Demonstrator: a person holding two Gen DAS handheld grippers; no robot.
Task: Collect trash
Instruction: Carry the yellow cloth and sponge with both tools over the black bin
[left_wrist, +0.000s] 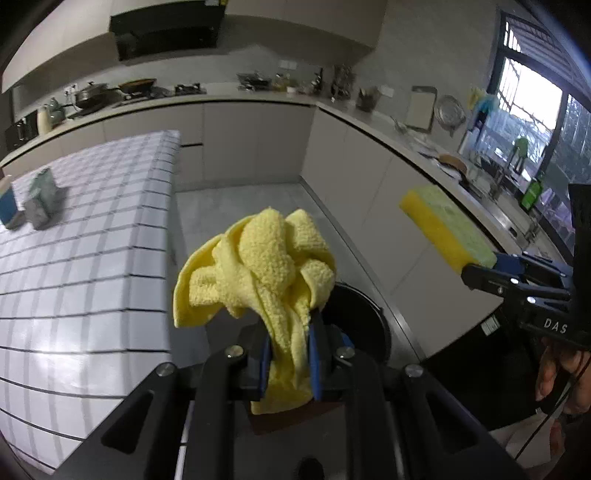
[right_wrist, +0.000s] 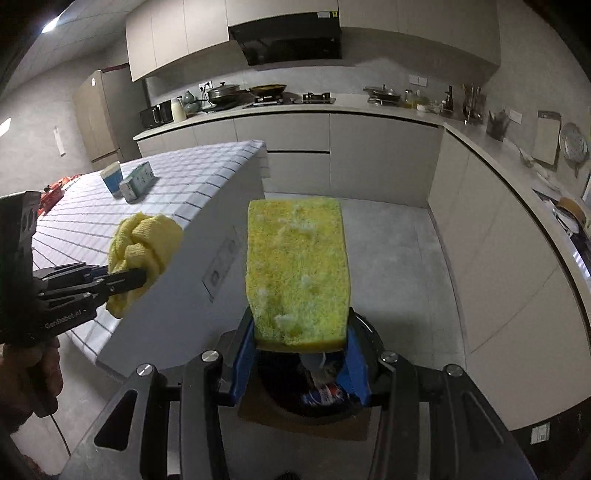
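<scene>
Yellow cloth (left_wrist: 255, 266) pinched in left hand-held gripper (left_wrist: 290, 360), sponge (right_wrist: 297, 269) clamped in right hand-held gripper (right_wrist: 299, 363).

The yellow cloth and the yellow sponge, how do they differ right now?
The yellow cloth is soft and crumpled into folds; the yellow sponge is a flat, stiff rectangle. The cloth is pinched in the left gripper, jaws nearly together; the sponge sits in the right gripper, jaws wider apart. The cloth is plain yellow; the sponge has a greenish scouring face with whitish specks. Both are yellow, held off the tiled counter and near the black bin.
</scene>
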